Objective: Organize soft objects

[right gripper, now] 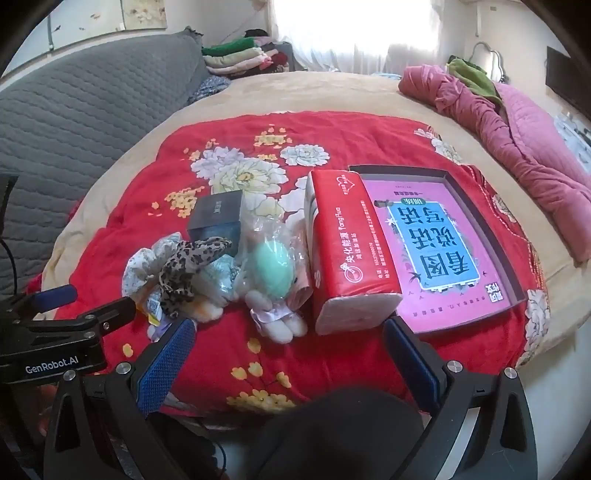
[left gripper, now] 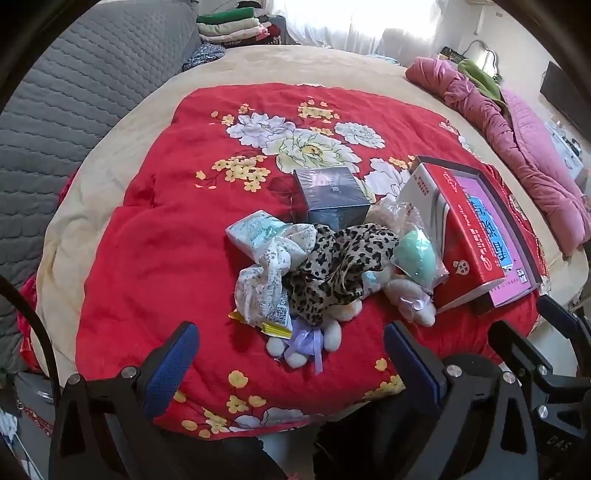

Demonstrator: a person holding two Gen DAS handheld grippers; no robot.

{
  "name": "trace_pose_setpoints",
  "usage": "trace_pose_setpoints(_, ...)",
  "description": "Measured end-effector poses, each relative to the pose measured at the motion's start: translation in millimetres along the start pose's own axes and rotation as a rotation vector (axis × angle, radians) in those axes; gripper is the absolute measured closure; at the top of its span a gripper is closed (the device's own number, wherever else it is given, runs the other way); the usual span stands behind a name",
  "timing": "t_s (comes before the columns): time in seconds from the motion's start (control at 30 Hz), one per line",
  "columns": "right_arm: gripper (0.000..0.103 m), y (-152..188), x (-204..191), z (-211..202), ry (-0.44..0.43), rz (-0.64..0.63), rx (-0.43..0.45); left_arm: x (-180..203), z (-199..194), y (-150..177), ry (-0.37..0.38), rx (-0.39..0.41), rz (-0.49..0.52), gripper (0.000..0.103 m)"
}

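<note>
We hold our left gripper (left gripper: pixel 291 354) and right gripper (right gripper: pixel 290 347) spread wide at lower frame, below the leopard scarf (left gripper: pixel 340 266) at center.

Leopard scarf (left gripper: pixel 343 266), white floral cloth (left gripper: pixel 269 273), plush toys (left gripper: pixel 413 299) heaped together

Pretty clearly someone's bedroom at home: a bed (left gripper: pixel 122 122) with a red floral quilt (left gripper: pixel 166 229) ahead of the claws, folded clothes (right gripper: pixel 240 55) stacked far back left, a pink comforter (right gripper: pixel 524 147) bunched off right, probably a curtained window (right gripper: pixel 351 29) behind.
</note>
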State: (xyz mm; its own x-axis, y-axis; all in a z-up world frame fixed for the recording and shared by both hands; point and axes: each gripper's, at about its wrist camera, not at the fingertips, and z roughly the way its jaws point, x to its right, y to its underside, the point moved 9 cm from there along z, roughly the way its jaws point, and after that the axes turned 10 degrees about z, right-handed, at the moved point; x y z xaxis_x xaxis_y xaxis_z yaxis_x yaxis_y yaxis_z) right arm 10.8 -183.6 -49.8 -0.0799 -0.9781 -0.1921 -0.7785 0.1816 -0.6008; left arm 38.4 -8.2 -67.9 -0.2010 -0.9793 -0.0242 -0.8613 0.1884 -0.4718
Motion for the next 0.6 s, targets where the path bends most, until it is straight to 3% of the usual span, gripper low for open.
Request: trace_pose_setpoints(0.6,0.001,2.3,9.0,-3.9,0.024,0.024,0.003,6.0,-7.3,-2.2,0.001,0.021,0.025,0.003)
